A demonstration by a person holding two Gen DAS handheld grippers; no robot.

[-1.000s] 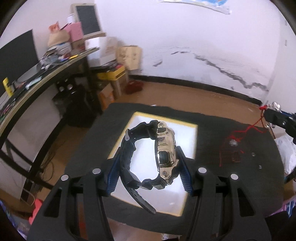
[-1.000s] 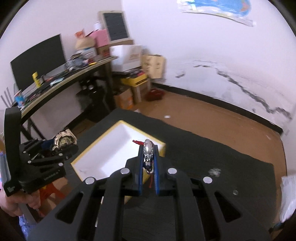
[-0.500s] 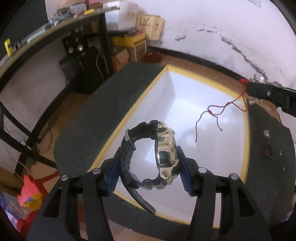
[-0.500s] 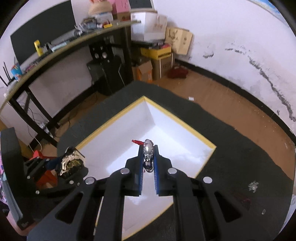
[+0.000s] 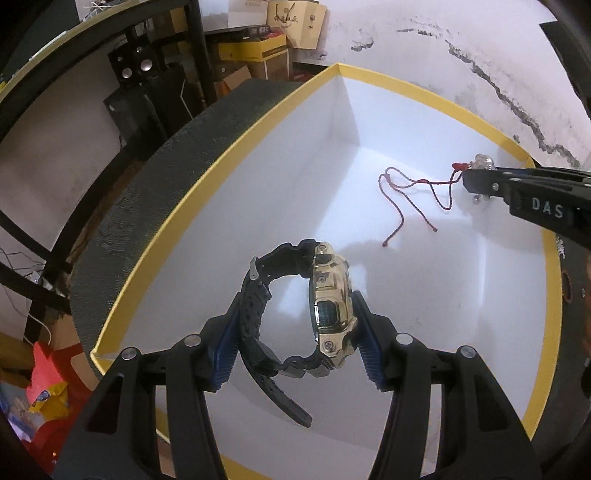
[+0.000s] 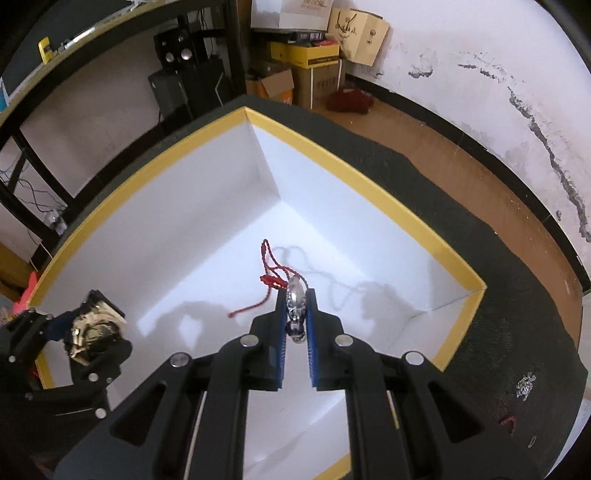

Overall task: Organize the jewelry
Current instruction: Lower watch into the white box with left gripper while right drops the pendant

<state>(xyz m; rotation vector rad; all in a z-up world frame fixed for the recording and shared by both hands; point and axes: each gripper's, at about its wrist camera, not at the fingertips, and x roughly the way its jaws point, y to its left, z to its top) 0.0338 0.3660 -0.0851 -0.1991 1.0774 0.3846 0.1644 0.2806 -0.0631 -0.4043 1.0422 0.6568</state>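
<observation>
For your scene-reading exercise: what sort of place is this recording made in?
Probably a home workroom or storage room: stacked cardboard boxes against a scuffed white wall, speakers under a cluttered desk, and a dark mat on the bare floor.

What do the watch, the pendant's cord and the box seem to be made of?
Watch: shiny gold case with mirror glints, likely metal or plated plastic; matte black strap, probably rubber. Cord: red twisted thread. Box: stiff matte white card, yellow rim.
</observation>
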